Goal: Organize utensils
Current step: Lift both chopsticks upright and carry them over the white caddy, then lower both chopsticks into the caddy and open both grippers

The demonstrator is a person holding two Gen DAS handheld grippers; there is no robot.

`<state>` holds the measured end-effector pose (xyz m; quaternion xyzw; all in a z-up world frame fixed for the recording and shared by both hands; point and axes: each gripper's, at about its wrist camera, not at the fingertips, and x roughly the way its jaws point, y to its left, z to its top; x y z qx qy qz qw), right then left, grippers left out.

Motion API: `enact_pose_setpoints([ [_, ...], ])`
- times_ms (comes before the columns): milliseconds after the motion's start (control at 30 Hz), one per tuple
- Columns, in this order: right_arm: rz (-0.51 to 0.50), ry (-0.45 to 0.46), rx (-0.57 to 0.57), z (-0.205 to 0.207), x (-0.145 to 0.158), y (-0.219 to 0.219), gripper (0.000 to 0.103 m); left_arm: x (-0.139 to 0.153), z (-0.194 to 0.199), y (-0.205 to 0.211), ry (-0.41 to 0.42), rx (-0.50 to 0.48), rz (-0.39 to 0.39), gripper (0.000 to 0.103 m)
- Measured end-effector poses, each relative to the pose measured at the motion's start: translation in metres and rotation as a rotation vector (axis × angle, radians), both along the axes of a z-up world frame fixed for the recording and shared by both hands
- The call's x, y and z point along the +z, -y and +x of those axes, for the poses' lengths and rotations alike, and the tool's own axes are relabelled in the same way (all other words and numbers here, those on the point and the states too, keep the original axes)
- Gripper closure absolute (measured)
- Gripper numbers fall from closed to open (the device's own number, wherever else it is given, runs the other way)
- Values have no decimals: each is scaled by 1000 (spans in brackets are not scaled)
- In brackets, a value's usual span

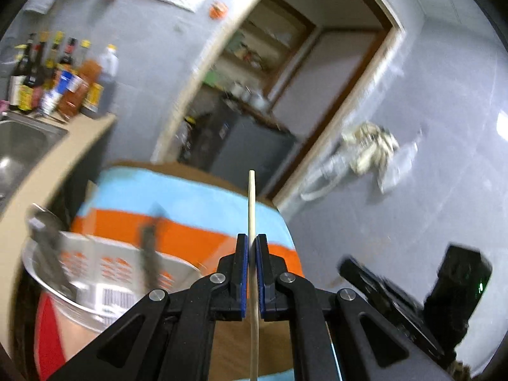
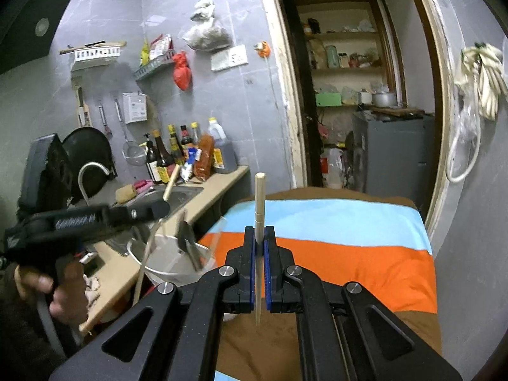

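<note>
My left gripper (image 1: 252, 238) is shut on a thin wooden chopstick (image 1: 251, 203) that stands upright between the blue pads. My right gripper (image 2: 259, 230) is shut on a second wooden chopstick (image 2: 259, 197), also upright. A white slotted utensil basket (image 1: 108, 263) sits in a metal bowl (image 1: 60, 289) at the lower left of the left wrist view, with dark-handled utensils (image 1: 149, 260) standing in it. The same basket (image 2: 171, 254) shows in the right wrist view, left of my right gripper. The left gripper (image 2: 160, 209) also shows there, held above the basket.
A table with an orange, blue and brown striped cloth (image 2: 333, 241) lies ahead. A beige counter (image 2: 219, 177) with a steel sink (image 2: 181, 193) and sauce bottles (image 2: 177, 152) runs along the left wall. An open doorway (image 2: 349, 95) leads to shelves and a grey cabinet (image 2: 393, 152).
</note>
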<state>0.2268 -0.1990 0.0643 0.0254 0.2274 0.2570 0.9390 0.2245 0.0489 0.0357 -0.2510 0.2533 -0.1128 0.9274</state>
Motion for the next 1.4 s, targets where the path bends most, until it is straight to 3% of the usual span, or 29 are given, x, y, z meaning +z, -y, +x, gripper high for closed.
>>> enact_pose_setpoints([
  [267, 19, 59, 40, -16, 35, -41, 99, 16, 3, -88, 74, 183, -31, 98],
  [433, 7, 95, 70, -17, 45, -73, 99, 11, 12, -113, 93, 246, -7, 98],
  [667, 21, 100, 55, -4, 40, -99, 99, 7, 23, -117, 130, 257, 82, 98],
  [1000, -31, -2, 13, 22, -5, -127, 99, -16, 36, -117, 147, 228, 100, 98],
  [1400, -67, -63, -8, 25, -29, -135, 99, -35, 36, -108, 131, 205, 143, 98],
])
